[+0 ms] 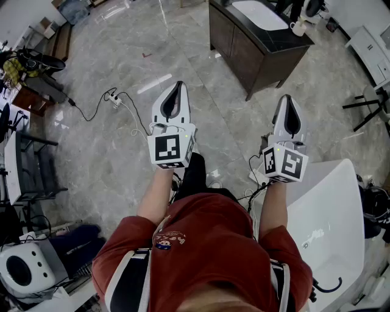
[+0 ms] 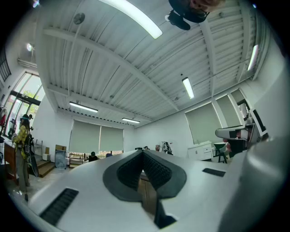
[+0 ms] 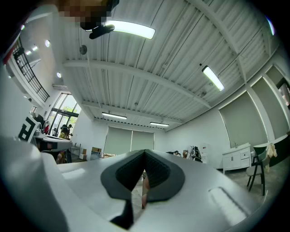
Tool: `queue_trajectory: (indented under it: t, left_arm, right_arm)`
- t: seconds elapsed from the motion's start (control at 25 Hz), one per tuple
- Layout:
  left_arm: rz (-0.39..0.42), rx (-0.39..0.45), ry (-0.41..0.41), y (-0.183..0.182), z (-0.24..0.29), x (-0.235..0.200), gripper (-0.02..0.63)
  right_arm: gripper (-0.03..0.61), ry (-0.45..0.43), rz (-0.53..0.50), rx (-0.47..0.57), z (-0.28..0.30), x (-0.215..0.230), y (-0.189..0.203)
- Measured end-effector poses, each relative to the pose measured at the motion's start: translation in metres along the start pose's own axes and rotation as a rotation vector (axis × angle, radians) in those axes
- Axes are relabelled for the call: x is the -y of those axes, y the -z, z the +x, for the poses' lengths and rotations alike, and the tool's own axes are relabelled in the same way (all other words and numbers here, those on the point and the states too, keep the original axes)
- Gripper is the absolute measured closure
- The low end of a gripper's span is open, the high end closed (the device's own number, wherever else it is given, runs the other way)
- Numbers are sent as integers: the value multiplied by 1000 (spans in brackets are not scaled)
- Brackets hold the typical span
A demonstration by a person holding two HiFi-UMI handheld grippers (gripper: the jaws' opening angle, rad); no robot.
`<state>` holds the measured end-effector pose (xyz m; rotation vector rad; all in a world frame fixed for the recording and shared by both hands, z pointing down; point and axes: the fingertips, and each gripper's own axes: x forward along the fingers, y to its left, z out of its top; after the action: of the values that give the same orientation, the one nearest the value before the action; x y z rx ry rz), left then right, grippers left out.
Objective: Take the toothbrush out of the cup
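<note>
In the head view my left gripper (image 1: pixel 175 86) and right gripper (image 1: pixel 287 99) are held out side by side over the marble floor. Both are shut, with nothing between the jaws. The left gripper (image 2: pixel 143 152) and the right gripper (image 3: pixel 145 154) each show ribbed black pads pressed together in their own views, aimed slightly upward at a ceiling and a far wall. A small white cup (image 1: pixel 298 27) stands on the dark vanity top at the far upper right, well away from both grippers. I cannot make out a toothbrush in any view.
A dark vanity cabinet (image 1: pixel 244 52) with a white basin (image 1: pixel 262 13) stands ahead to the right. A white bathtub (image 1: pixel 329 225) lies at my right. A power strip with cable (image 1: pixel 114 97) lies on the floor to the left, near furniture (image 1: pixel 27 164).
</note>
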<state>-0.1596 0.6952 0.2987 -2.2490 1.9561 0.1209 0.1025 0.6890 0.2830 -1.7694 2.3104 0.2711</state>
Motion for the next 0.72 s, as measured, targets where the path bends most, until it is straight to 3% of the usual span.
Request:
queue_trajectory:
  t: [0.72]
  left_arm:
    - [-42, -41, 1, 39, 48, -13, 609]
  right_arm:
    - [569, -20, 27, -29, 48, 1, 40]
